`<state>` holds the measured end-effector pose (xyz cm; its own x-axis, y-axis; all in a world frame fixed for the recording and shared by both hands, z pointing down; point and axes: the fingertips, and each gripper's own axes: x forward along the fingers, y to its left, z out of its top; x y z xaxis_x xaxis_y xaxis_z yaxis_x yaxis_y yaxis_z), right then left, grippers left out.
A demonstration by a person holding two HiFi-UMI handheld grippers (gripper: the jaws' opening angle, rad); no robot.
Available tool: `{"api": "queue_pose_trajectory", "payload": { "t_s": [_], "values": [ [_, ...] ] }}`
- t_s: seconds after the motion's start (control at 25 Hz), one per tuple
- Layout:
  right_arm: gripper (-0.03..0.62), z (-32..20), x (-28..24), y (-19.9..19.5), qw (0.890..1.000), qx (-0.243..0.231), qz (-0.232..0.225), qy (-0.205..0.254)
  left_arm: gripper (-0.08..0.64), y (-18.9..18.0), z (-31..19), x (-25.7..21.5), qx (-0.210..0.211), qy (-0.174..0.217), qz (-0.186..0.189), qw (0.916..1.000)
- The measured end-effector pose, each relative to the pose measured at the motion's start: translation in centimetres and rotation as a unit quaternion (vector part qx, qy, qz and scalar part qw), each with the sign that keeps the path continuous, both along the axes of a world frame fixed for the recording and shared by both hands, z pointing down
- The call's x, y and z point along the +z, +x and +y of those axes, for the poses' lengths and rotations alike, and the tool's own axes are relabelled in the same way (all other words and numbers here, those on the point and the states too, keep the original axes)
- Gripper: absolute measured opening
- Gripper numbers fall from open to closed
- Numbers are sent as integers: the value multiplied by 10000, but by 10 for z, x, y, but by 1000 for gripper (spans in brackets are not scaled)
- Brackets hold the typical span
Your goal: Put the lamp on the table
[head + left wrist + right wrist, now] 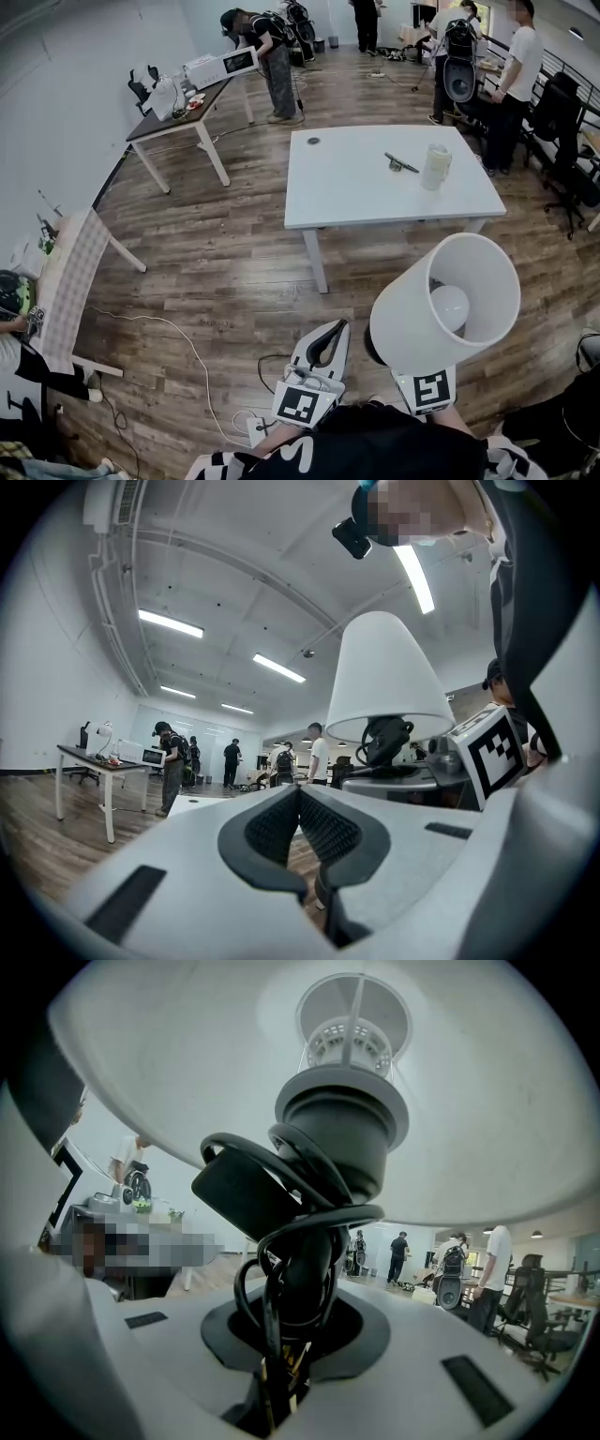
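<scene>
Lamp up in the air at near right, above the wood floor, short of the white bench. Clamped by its dark stem in the right claw, with black cord looped around that stem. White shade tilted, open mouth facing up, bulb visible inside. Left claw just left of the lamp, pads together, gripping nothing. On the right part of the bench, a slim dark tool beside a pale cup, both well apart from the lamp. People standing at the far end of the room.
</scene>
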<state>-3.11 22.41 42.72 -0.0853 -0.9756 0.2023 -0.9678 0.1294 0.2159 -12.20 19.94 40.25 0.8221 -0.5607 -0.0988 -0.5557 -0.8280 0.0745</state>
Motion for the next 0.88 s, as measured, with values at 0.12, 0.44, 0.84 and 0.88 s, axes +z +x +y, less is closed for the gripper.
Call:
{"api": "queue_pose_trajectory", "payload": {
  "t_s": [0.12,0.44,0.84,0.88],
  "values": [
    [72,-1,5,-6,9999,82,-56,-112,5,-6,-3,3,36,-4,-8,10000],
    [72,-1,7,-26,9998,157,4,-91,5,-28,-7,4,68,19,30,10000],
    [73,-1,7,-34,9998,190,58,-43,5,-32,-8,9,157,-59,95,9998],
    [73,-2,8,-33,9997,220,-1,-58,5,-32,-10,9,148,-57,88,9998]
  ]
}}
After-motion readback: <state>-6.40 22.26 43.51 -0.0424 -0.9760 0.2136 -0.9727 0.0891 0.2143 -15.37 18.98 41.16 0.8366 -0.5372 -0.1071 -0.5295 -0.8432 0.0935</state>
